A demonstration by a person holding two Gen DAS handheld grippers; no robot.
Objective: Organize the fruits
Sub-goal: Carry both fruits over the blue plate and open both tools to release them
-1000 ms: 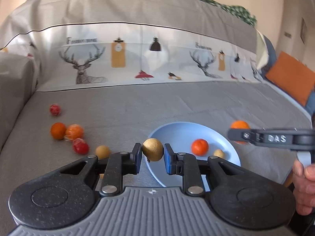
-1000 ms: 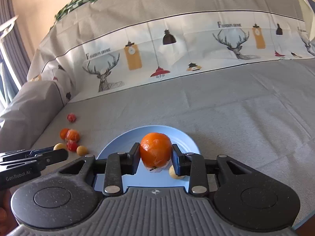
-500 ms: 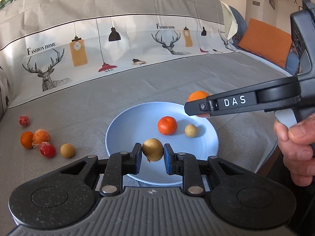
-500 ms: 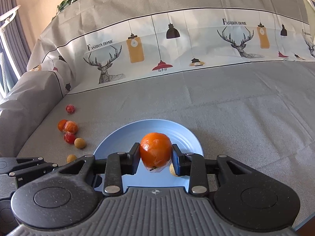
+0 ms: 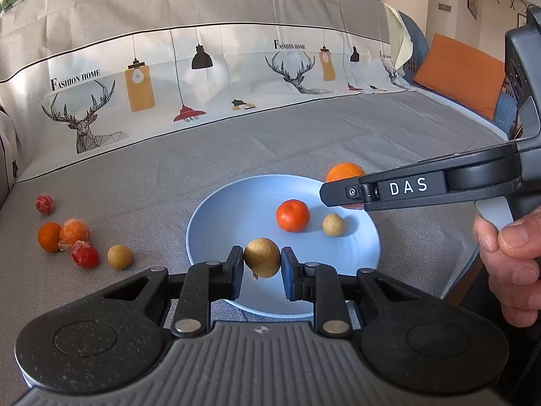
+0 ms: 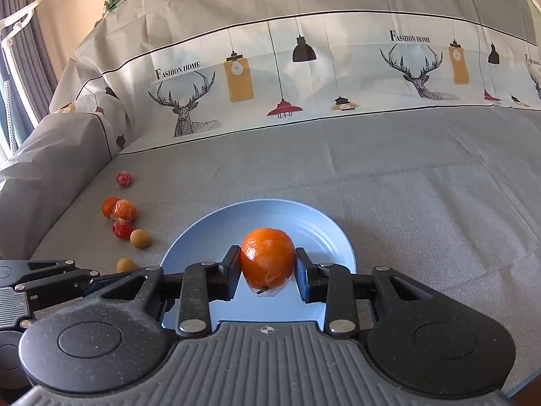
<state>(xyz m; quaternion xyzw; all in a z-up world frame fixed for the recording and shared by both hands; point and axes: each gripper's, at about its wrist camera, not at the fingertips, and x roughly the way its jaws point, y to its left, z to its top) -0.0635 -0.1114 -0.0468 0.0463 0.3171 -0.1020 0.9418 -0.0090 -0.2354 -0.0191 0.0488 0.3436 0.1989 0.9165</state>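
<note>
Two fruits are in my claws right now, both over the blue plate. My left claw is pinched on a small golden-brown fruit, and compared with a second ago it has swung in from the plate's left side: the plate now sits dead ahead and under the tips. My right claw has not budged, clamped on a wrapped orange above the plate's near half. That means both are lined up for a drop, I'd say.

Already on the plate, ahead and right of my left claw: a tangerine and a little tan ball. Bare blue shows straight below my left tips, so room there.

Off to the left on the grey cover, five loose fruits wait, well apart from the plate. My right tool's arm crosses just above the far right rim, with the hand close by; I'd keep the two claws from bumping.
</note>
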